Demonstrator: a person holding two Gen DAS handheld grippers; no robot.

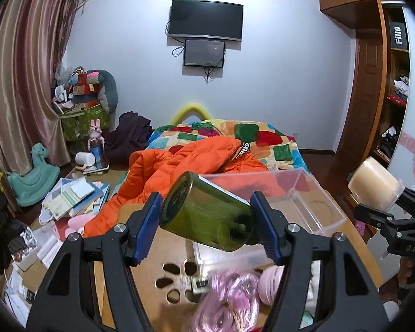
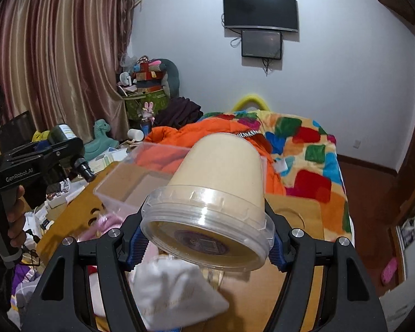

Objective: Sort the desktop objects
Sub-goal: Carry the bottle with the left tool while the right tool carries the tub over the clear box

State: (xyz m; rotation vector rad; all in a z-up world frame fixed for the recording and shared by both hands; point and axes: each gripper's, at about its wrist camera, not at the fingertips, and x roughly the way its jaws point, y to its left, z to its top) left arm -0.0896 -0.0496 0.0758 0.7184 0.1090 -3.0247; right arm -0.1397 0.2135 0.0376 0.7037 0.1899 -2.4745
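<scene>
blue fingers (image 2: 136,244) half hidden behind gripped cream tub (image 2: 221,182).

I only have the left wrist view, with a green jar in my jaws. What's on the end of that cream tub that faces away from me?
Observer: The cream tub has a clear lid with a dark round label, seen from the right wrist view.
Operator: Is anything under it?
Observer: A white cloth pouch lies on the wooden tabletop just below it.
Operator: How does the right gripper hold it?
Observer: The right gripper clamps the tub at its lid rim, base tilted up and away.
</scene>
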